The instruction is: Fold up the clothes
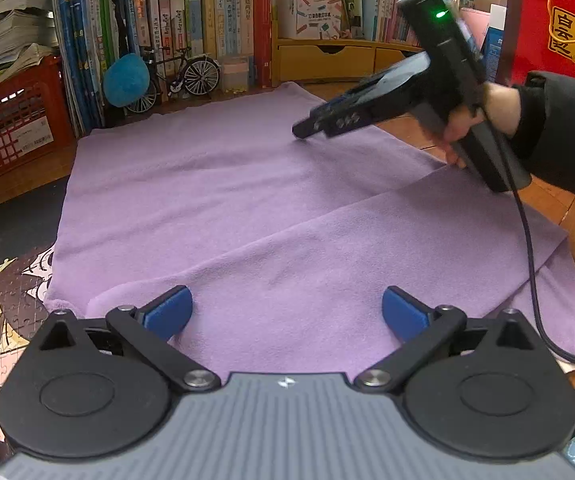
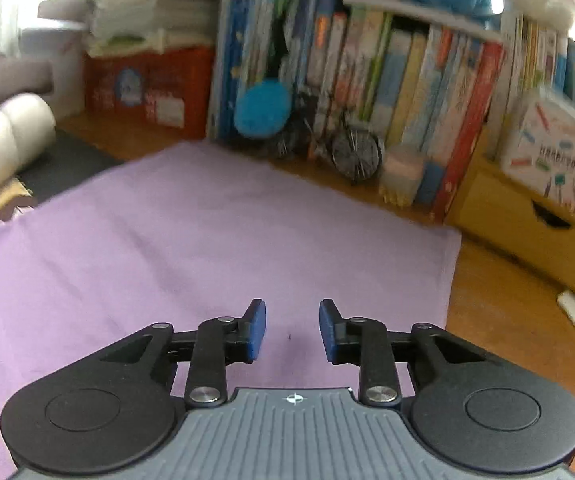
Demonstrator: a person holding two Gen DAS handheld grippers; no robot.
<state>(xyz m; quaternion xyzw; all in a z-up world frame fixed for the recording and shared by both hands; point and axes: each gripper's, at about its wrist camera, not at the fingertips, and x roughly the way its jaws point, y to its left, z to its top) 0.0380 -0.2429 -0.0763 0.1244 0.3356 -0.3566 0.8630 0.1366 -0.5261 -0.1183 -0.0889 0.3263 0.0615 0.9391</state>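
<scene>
Lilac fleece, a soft rectangular cloth (image 1: 215, 184), lies spread flat on the wooden floor (image 2: 499, 312) in front of a row of shelved books (image 1: 207, 20), with one layer already laid over the near right part so that a diagonal edge crosses the fabric. At the near edge the left gripper (image 1: 287, 312) hangs over the cloth, its blue-padded fingers (image 1: 169, 312) spread wide and nothing between them. Further out, the right gripper (image 2: 292, 330) points down over the far right part of the cloth; its blue pads stand a narrow way apart, with only flat fabric showing through the gap, so nothing is pinched. A hand (image 1: 483, 116) in a dark sleeve carries it. The step in hand looks like taking up an edge for the next fold. Doing that well probably means moving the right gripper to the cloth's right edge rather than its flat middle, closing on one layer only, and lifting both sides together so the fleece does not bunch.
</scene>
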